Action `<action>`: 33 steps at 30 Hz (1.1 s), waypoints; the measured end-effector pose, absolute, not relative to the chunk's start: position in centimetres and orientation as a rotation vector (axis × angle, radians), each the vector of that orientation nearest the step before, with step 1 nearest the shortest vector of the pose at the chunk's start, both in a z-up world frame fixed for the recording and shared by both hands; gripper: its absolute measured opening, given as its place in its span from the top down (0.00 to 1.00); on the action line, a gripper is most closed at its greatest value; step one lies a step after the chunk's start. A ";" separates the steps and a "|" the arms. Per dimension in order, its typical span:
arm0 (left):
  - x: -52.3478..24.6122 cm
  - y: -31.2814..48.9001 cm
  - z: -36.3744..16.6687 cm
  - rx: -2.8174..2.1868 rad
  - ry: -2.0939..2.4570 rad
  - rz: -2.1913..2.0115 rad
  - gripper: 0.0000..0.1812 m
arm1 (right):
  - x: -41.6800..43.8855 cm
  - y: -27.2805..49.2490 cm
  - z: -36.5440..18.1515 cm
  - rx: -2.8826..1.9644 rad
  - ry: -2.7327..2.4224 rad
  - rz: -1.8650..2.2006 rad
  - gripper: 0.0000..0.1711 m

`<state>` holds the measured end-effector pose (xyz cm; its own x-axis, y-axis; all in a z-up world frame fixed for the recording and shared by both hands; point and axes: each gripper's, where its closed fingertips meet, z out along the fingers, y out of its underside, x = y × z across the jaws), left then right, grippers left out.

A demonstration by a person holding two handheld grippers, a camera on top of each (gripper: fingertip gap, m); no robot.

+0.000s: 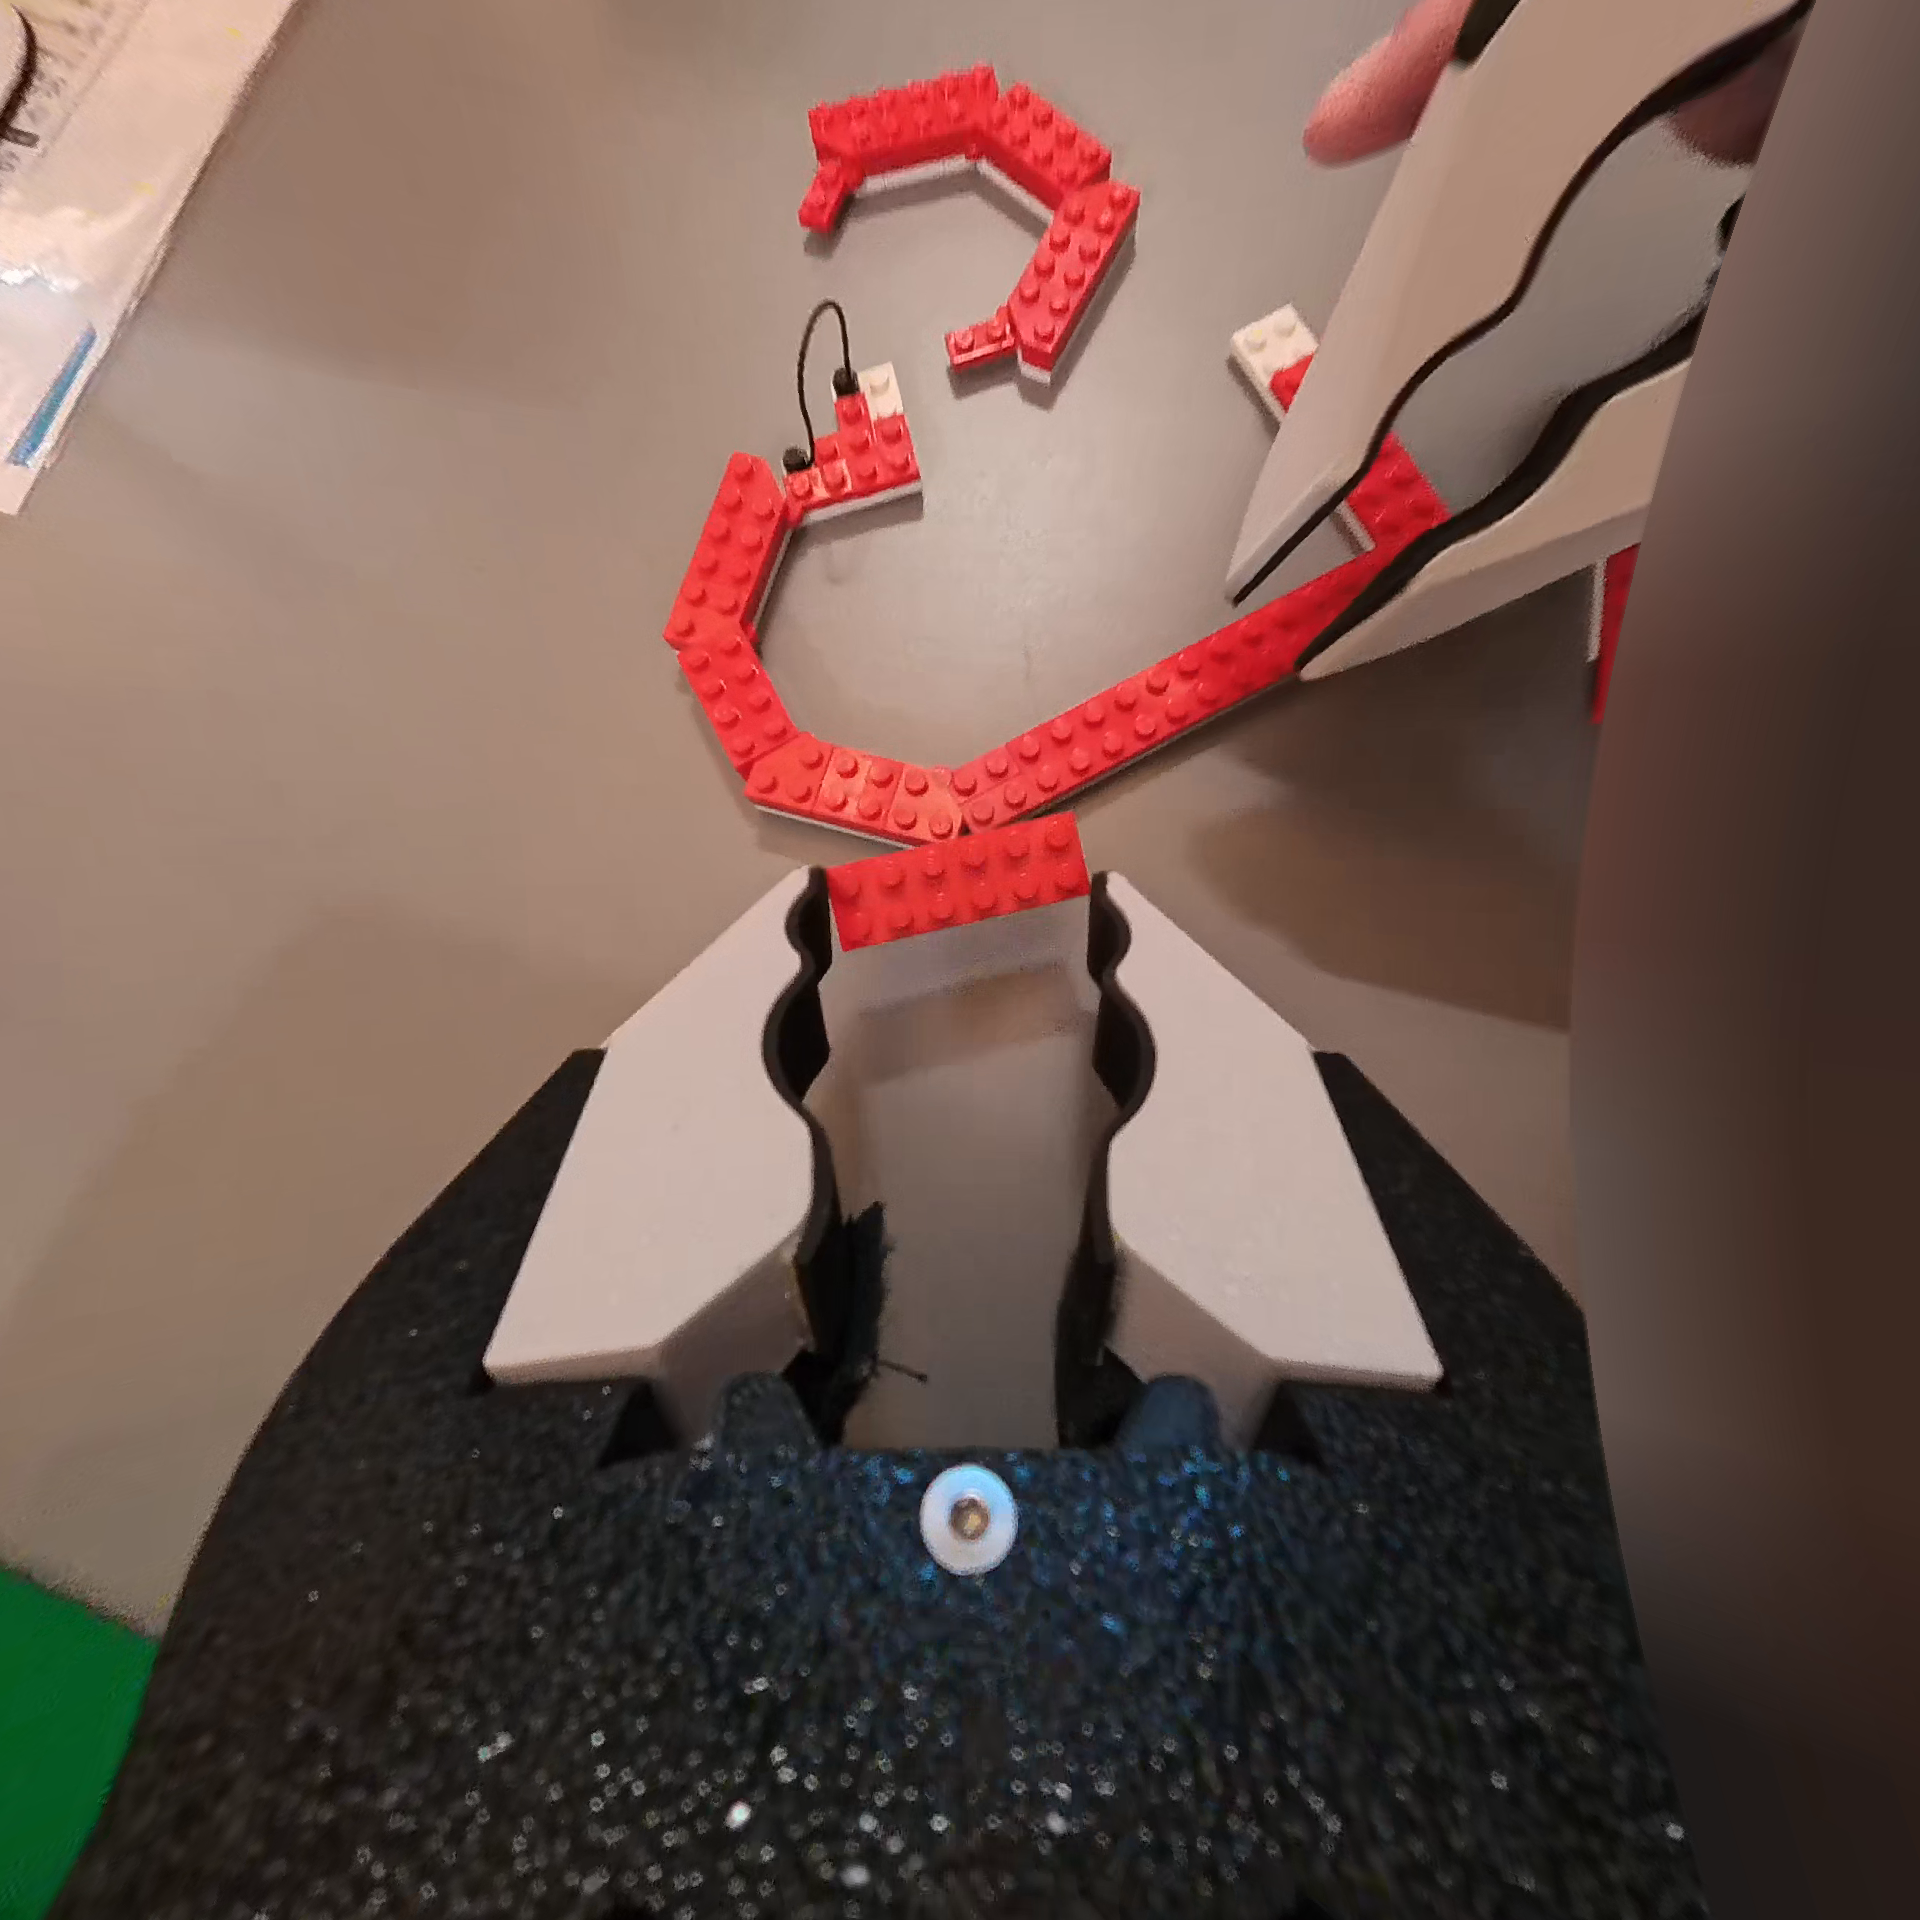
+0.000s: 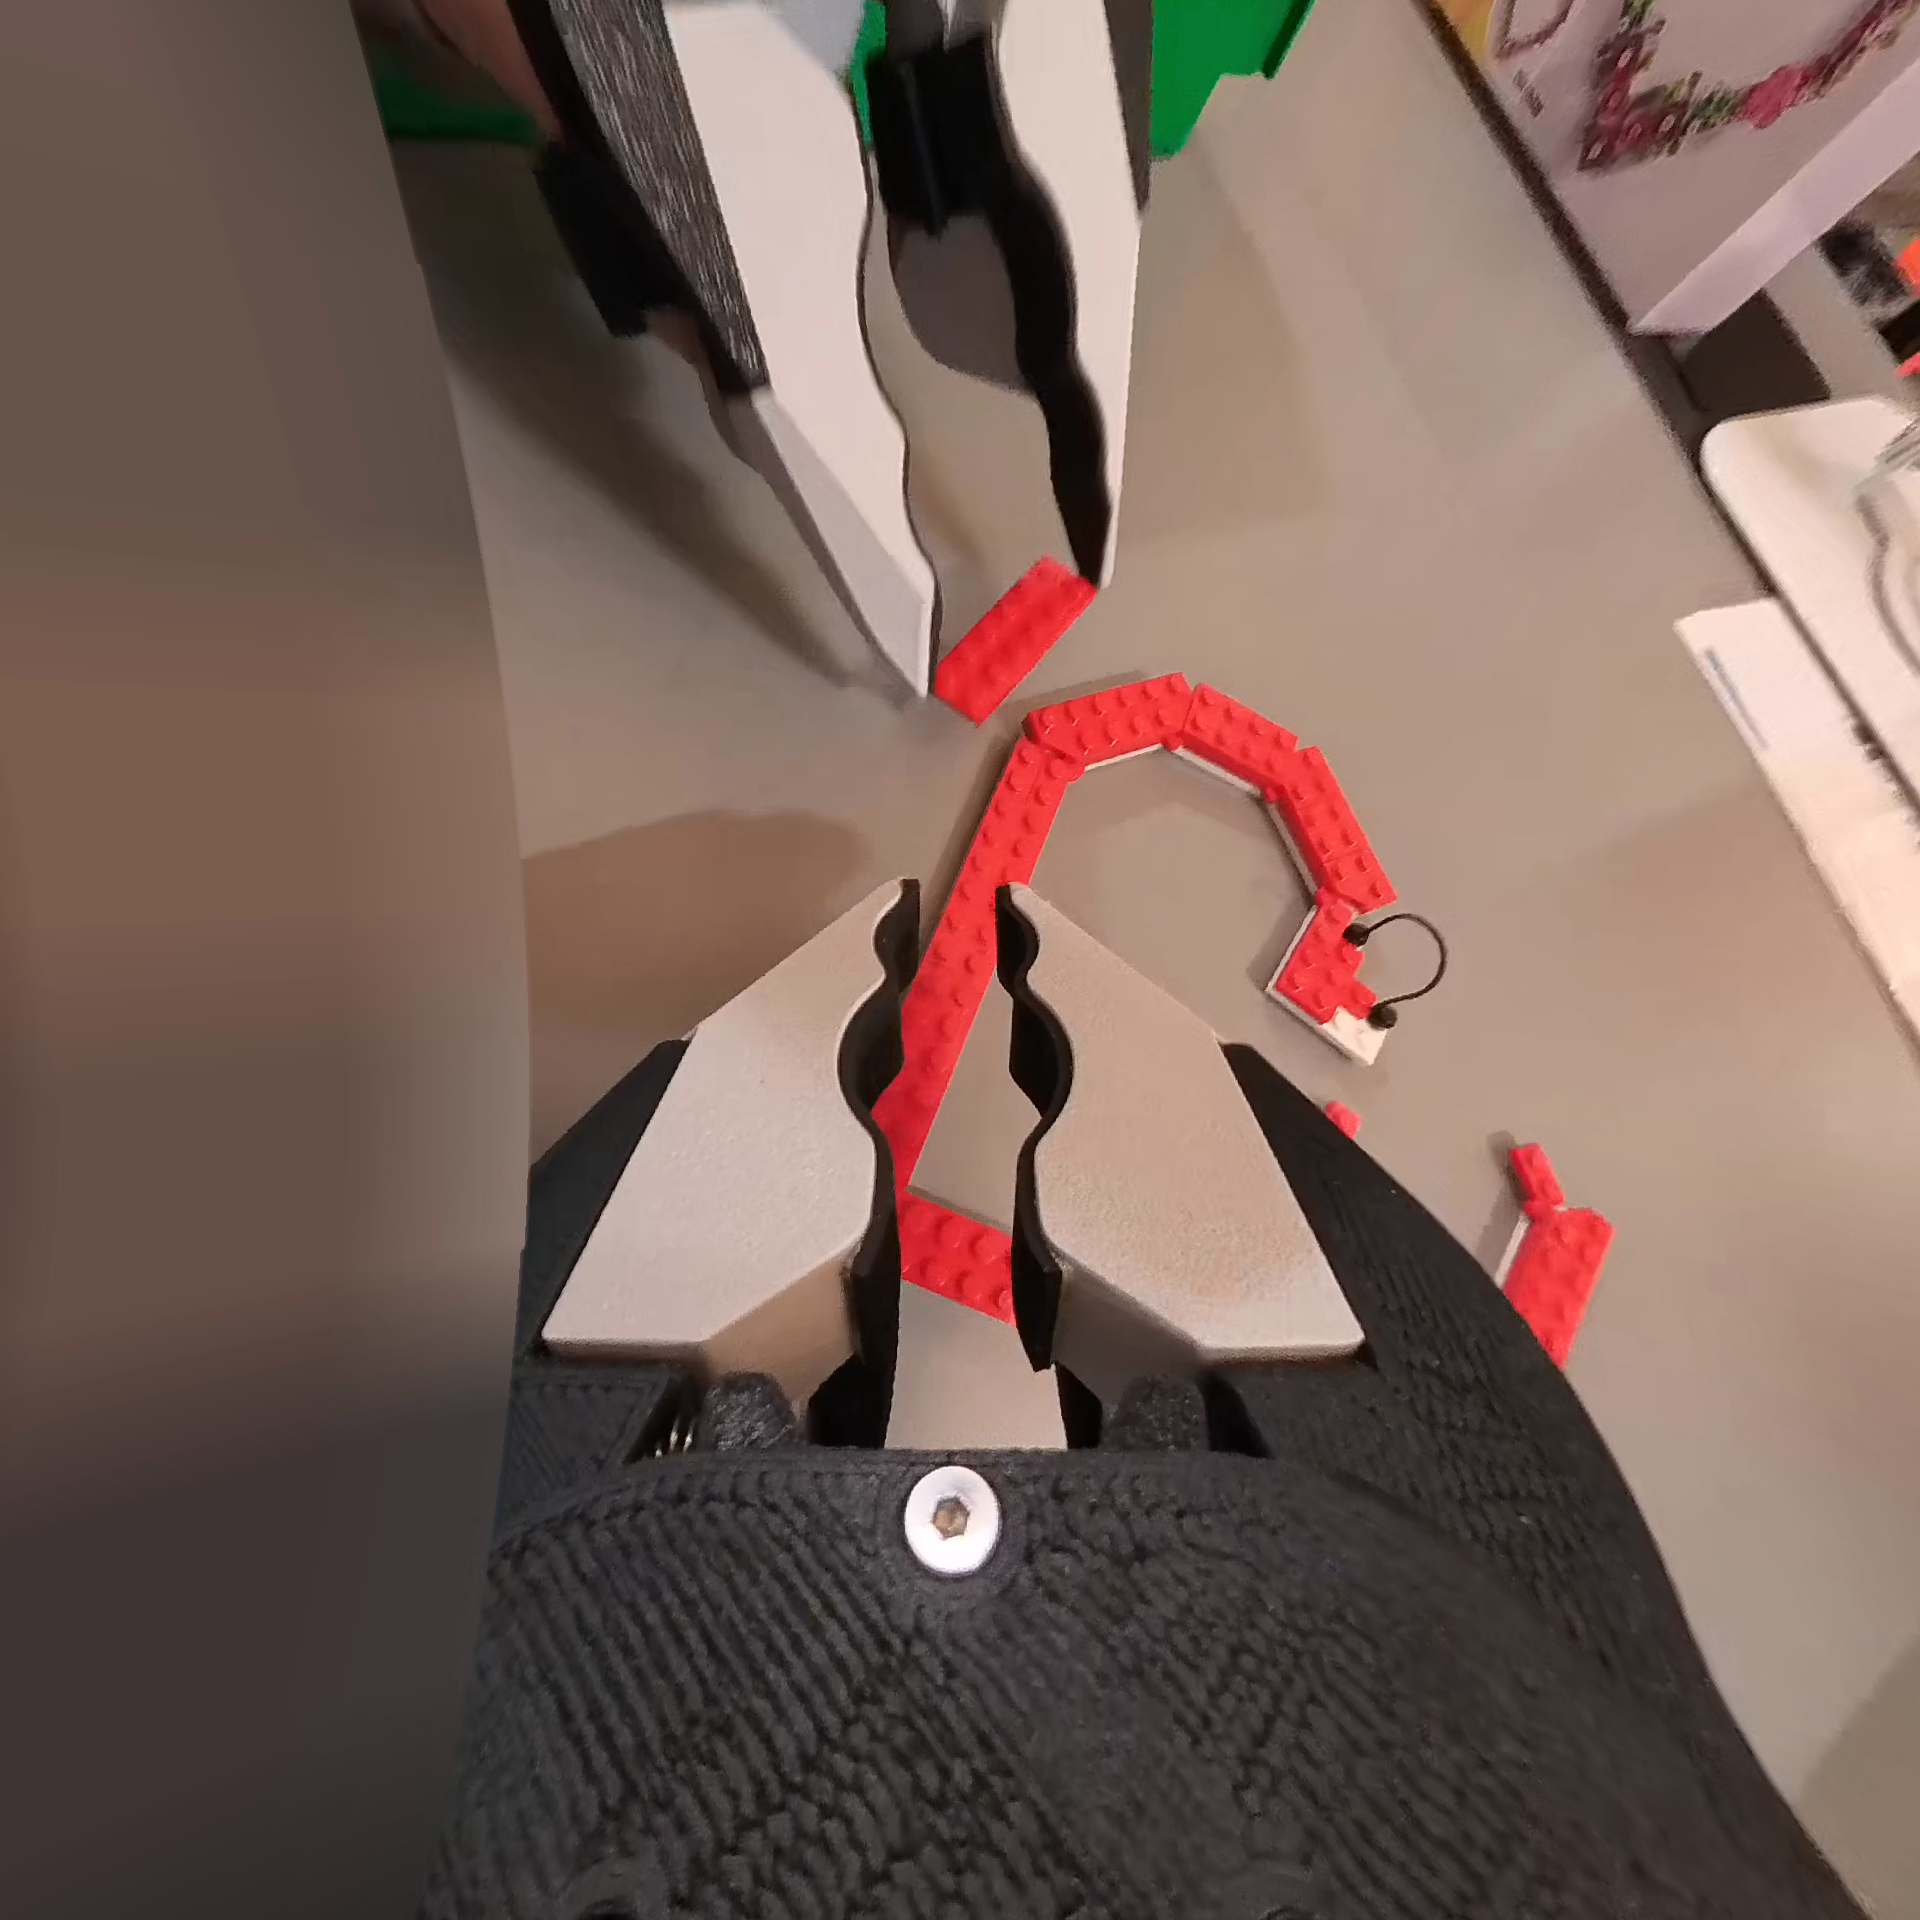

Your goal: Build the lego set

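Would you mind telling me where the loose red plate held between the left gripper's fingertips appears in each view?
Left wrist view: loose red plate at centre, between the left gripper fingertips.
Right wrist view: same plate upper centre, below the far gripper.
Shared landmark: the black cord loop on the red chain.

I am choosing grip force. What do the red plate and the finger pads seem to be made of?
Red plate: hard glossy plastic, judging by crisp moulded studs and light sheen. Finger pads of the left gripper: probably matte black rubber or foam, a thin wavy layer on grey fingers.
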<state>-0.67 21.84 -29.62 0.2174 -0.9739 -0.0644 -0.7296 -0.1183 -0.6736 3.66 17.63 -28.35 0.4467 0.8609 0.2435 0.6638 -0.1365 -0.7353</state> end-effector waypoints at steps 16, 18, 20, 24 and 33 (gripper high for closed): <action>1.8 23.3 -28.7 -1.868 1.547 -0.586 0.73 | 3.7 17.3 -27.8 -1.858 -1.297 0.287 0.92; 2.6 24.0 -28.3 -1.864 1.539 -0.620 0.73 | 4.0 17.5 -27.7 -1.863 -1.282 0.288 0.92; 3.4 25.1 -28.1 -1.873 1.521 -0.633 0.73 | 4.1 17.6 -27.7 -1.865 -1.278 0.287 0.92; 5.0 28.3 -28.2 -1.900 1.374 -0.682 0.73 | 4.1 17.3 -27.5 -1.853 -1.286 0.284 0.92; 7.2 33.2 -29.8 -1.995 1.262 -0.621 0.73 | 4.3 17.6 -27.4 -1.858 -1.271 0.285 0.93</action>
<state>7.17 33.17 -29.80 0.4141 -0.9096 0.0334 -0.5819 -0.2928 -0.7587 4.30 17.57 -27.36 0.4587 0.8497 0.2602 0.6574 -0.1275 -0.7427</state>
